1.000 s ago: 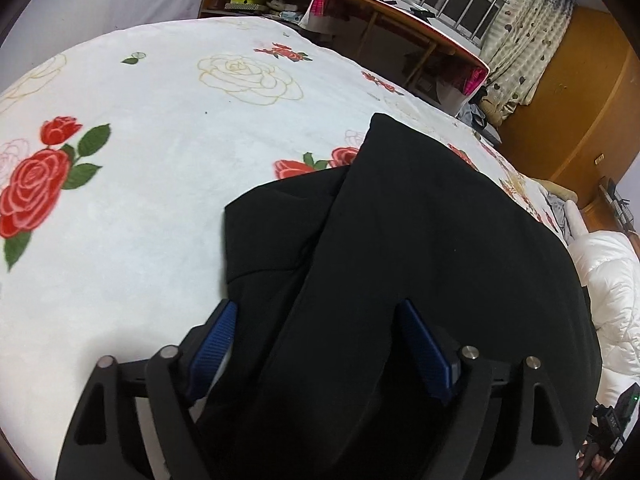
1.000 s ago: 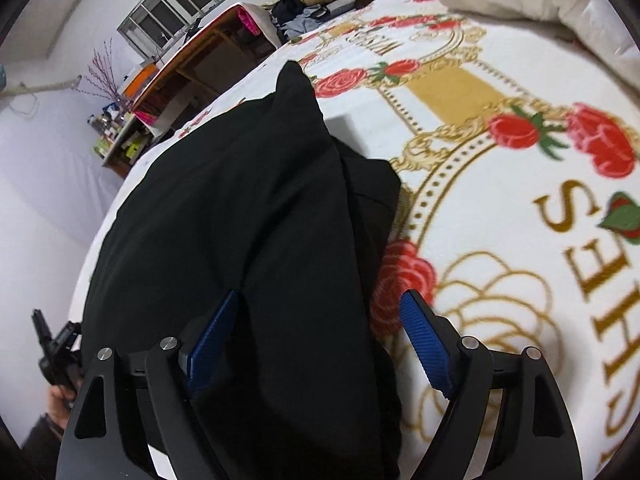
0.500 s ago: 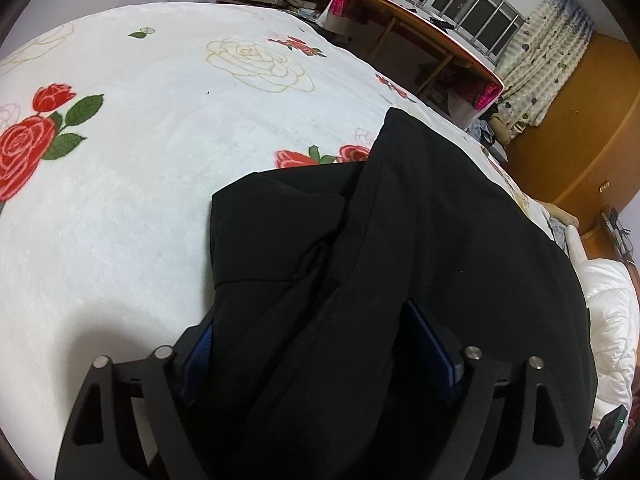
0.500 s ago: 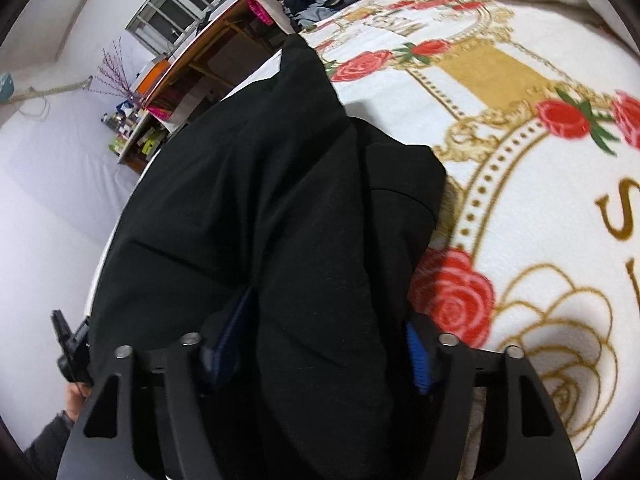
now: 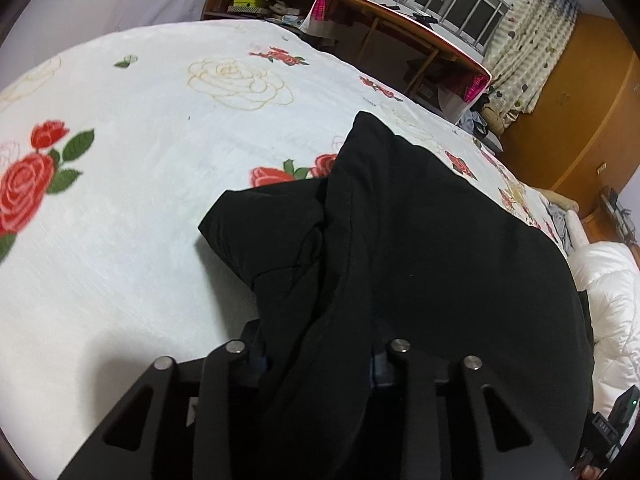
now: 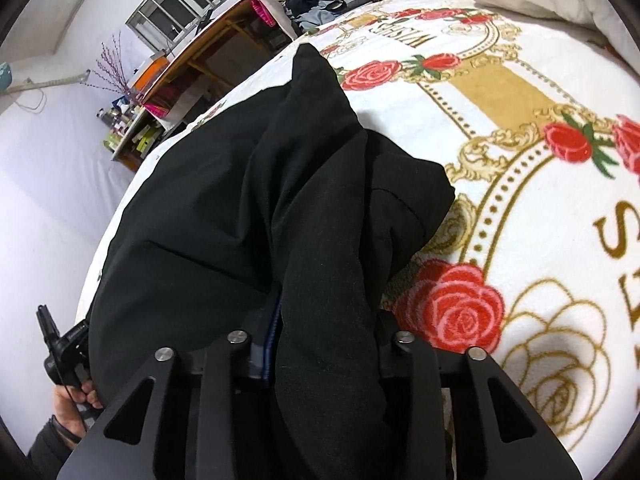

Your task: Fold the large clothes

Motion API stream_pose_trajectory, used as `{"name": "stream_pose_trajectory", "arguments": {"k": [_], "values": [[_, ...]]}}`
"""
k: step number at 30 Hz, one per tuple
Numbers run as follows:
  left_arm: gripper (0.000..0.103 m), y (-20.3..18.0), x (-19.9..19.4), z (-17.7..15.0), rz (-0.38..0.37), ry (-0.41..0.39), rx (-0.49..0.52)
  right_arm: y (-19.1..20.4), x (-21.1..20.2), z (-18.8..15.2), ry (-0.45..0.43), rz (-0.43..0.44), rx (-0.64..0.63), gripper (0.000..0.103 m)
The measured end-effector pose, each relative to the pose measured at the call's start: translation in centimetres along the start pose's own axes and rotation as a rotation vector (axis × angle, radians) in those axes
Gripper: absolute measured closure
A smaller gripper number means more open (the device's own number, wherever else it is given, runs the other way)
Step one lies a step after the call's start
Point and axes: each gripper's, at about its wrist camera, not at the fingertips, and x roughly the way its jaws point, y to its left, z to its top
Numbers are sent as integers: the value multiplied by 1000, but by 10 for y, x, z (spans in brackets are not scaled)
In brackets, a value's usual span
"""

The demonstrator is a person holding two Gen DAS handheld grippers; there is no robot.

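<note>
A large black garment (image 5: 420, 240) lies partly folded on the rose-print blanket (image 5: 120, 220) of a bed. Its near edge is bunched up between the fingers of my left gripper (image 5: 318, 356), whose jaws are closing and squeezing the fabric. In the right wrist view the same garment (image 6: 280, 184) runs away from me across the blanket (image 6: 540, 200). A thick fold of it is pinched in my right gripper (image 6: 326, 344), whose jaws are closing too. The blue pads are almost hidden by cloth.
A white duvet (image 5: 612, 292) lies at the right of the bed. Beyond the bed stand a wooden desk (image 5: 400, 24), a cluttered shelf (image 5: 256, 0) and a wooden wardrobe (image 5: 572, 100). A person's hand (image 6: 70, 404) shows at the lower left of the right wrist view.
Both grippers went from wide open around the garment's near edge to closed on it. The fabric now bunches up between the fingers and lifts slightly.
</note>
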Motion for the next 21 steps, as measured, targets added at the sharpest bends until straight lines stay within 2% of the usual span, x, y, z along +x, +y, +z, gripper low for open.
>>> {"name": "stream_pose_trajectory", "arguments": {"k": [6,13,21], "values": [[76,-9,-23,14,-6,-20,39,10,-18,3,-14,-7,-26,79],[77,-20,-55,22,-43,-63,86,31,-44,4,-47,5,-65,80],[77,-16,-87,23,-65,-70,82,51,-79,-2,-62,19,-106,80]]}}
